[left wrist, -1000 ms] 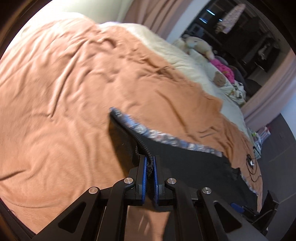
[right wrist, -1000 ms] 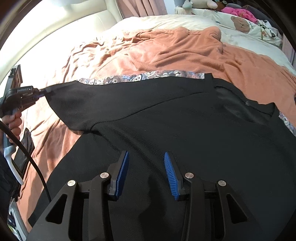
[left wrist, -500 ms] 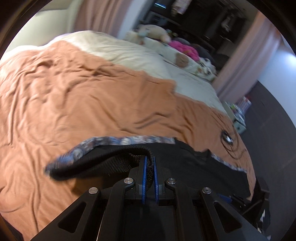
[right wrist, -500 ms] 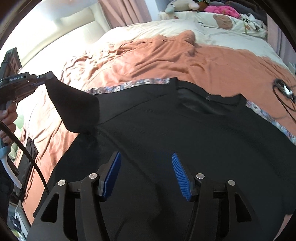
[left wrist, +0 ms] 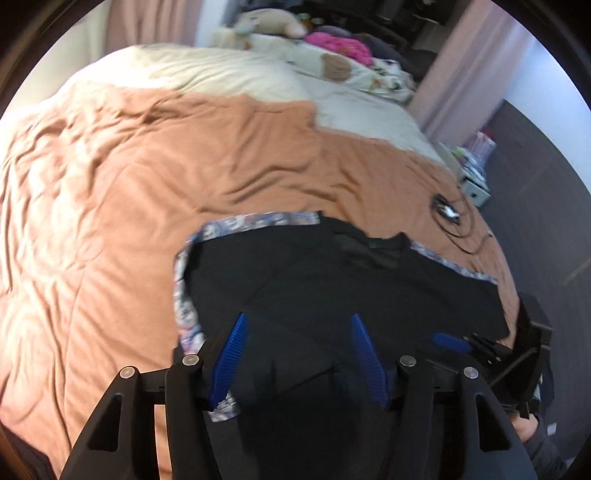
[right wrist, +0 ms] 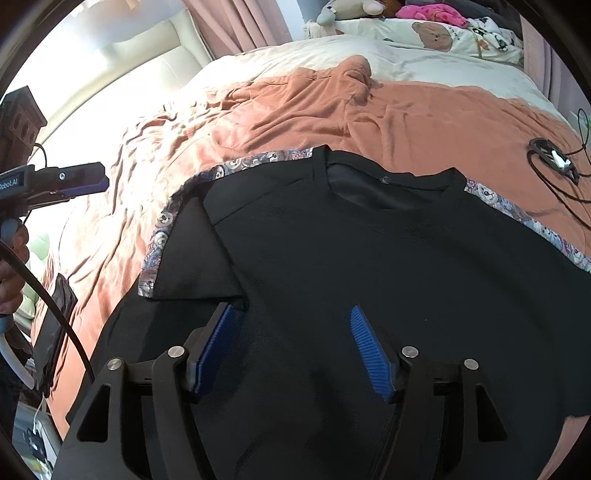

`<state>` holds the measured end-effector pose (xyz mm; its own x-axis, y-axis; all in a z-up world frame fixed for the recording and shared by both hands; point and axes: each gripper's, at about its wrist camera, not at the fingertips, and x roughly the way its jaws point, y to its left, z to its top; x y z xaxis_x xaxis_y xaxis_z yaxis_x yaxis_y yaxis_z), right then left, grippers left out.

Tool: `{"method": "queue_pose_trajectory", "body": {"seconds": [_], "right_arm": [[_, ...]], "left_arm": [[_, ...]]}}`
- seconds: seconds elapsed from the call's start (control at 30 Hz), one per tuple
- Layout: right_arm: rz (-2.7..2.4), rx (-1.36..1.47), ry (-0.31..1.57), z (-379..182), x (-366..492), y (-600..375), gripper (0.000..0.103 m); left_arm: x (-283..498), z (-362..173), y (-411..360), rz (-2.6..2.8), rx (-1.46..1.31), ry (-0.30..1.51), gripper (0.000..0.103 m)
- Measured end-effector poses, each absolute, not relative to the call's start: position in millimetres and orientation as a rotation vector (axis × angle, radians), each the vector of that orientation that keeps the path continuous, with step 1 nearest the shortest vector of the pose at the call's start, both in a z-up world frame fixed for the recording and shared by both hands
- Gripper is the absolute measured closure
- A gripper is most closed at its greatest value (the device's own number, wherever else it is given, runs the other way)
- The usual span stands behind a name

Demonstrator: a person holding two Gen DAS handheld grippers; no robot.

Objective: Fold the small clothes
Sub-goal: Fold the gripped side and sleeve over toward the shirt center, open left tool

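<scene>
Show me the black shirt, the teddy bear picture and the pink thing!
Shirt (right wrist: 369, 258): right wrist view, chest.
Bear picture (right wrist: 432, 35): right wrist view, bear's face.
Pink thing (left wrist: 340, 46): left wrist view, its middle.

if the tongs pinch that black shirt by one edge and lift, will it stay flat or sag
Likely sag: the black shirt lies limp, its sleeve already folded flat over the body. It looks thin, so probably light. It may drag on the rumpled orange blanket rather than slide cleanly.

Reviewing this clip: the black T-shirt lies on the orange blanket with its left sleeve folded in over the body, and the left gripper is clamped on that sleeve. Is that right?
Not quite. The black T-shirt does lie on the orange blanket with that sleeve folded in, but the left gripper is not clamped on it: the right wrist view shows it off to the side, clear of the cloth, jaws opening.
</scene>
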<state>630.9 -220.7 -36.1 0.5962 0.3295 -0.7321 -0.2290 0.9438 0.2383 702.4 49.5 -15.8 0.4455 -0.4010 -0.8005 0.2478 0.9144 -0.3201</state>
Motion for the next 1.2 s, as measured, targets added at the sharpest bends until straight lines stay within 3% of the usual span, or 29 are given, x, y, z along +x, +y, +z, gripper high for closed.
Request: {"method": "queue_pose_trajectory", "body": {"seconds": [0.43, 0.53, 0.6, 0.63, 0.67, 0.7, 1.2], "right_arm": [[0.361, 0.049, 0.903, -62, 649, -188, 0.039], [0.367, 0.035, 0.911, -70, 655, -178, 0.039], [0.371, 0.035, 0.917, -74, 658, -173, 0.039], [0.373, 0.036, 0.918, -76, 660, -171, 0.039], [0.374, 0.035, 0.918, -77, 661, -170, 0.039], [0.373, 0.036, 0.918, -78, 662, -169, 0.039], [0.353, 0.102, 0.901, -79, 648, -212, 0.039]], "left_arm": [[699, -114, 101, -0.246, -0.287, 1.224, 0.042], [697, -131, 100, -0.251, -0.285, 1.251, 0.047], [698, -142, 98, -0.266, -0.28, 1.278, 0.054], [699, -149, 96, -0.27, -0.27, 1.305, 0.068], [699, -151, 94, -0.276, -0.266, 1.318, 0.089], [698, -151, 91, -0.294, -0.261, 1.324, 0.096], [732, -58, 31, -0.4, -0.191, 1.125, 0.098]]}}
